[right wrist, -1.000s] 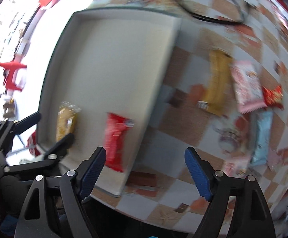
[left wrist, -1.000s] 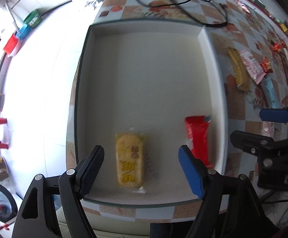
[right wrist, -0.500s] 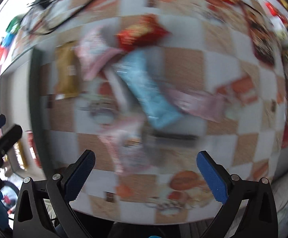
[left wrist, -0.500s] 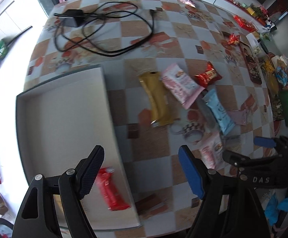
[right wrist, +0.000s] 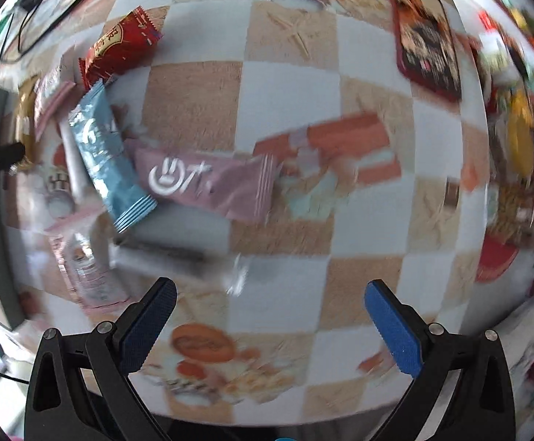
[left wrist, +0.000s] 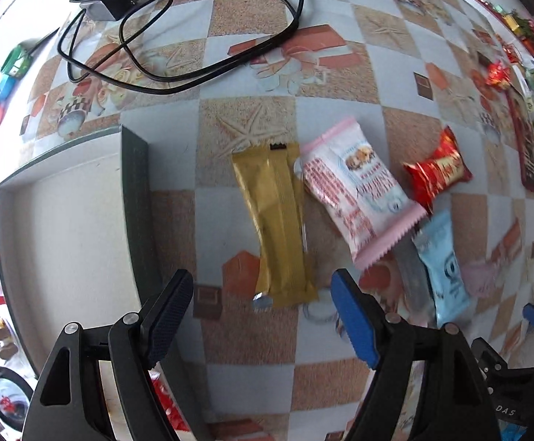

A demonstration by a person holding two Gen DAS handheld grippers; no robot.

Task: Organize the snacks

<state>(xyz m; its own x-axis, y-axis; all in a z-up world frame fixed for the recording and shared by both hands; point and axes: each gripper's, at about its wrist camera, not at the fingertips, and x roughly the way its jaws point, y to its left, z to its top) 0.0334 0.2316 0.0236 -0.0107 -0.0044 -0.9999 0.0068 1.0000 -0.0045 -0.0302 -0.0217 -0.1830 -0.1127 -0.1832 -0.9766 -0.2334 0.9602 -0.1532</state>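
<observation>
Both wrist cameras are looking steeply down, close over the checkered tablecloth (left wrist: 252,360). The left view is facing the white tray's (left wrist: 136,191) right wall and snacks beside it; the right view is sitting further right. Both are sharing the light blue packet (left wrist: 441,268) (right wrist: 107,161) and red packet (left wrist: 437,171) (right wrist: 119,49).

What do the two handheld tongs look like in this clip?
The left tongs and the right tongs match: black angular frames with triangular cut-outs and silver rivets, each carrying two blue ribbed pads. No sleeves or hands are visible.
</observation>
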